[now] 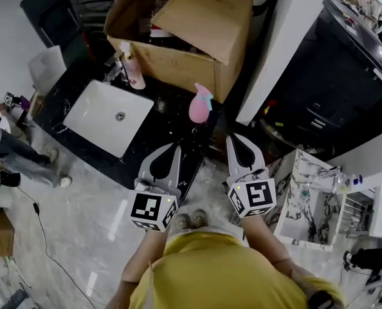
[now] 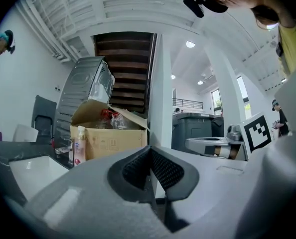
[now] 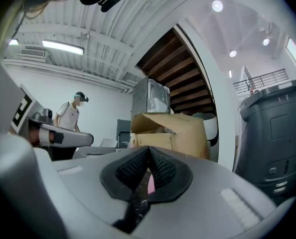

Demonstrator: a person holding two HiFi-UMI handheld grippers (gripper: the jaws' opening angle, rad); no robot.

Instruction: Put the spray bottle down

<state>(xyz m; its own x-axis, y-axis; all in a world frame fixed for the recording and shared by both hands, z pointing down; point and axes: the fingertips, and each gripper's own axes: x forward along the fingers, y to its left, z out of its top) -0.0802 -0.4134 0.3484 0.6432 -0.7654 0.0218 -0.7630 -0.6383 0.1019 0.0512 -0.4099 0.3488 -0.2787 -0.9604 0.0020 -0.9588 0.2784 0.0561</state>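
Spray bottle [image 1: 200, 103] upright on worktop [image 1: 167, 122], just ahead of right gripper [image 1: 233, 139], apart from it. Right gripper and left gripper [image 1: 175, 148] both closed tight, empty. Seemingly set down; withdraw straight back, no nudging

Pink spray bottle [image 1: 200, 103] upright on counter [image 1: 159, 124]

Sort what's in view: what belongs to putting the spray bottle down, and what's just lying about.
Job in hand:
pink spray bottle, standing on the black counter
right gripper, shut and empty

Lying about:
cardboard box
white sink
pump bottle
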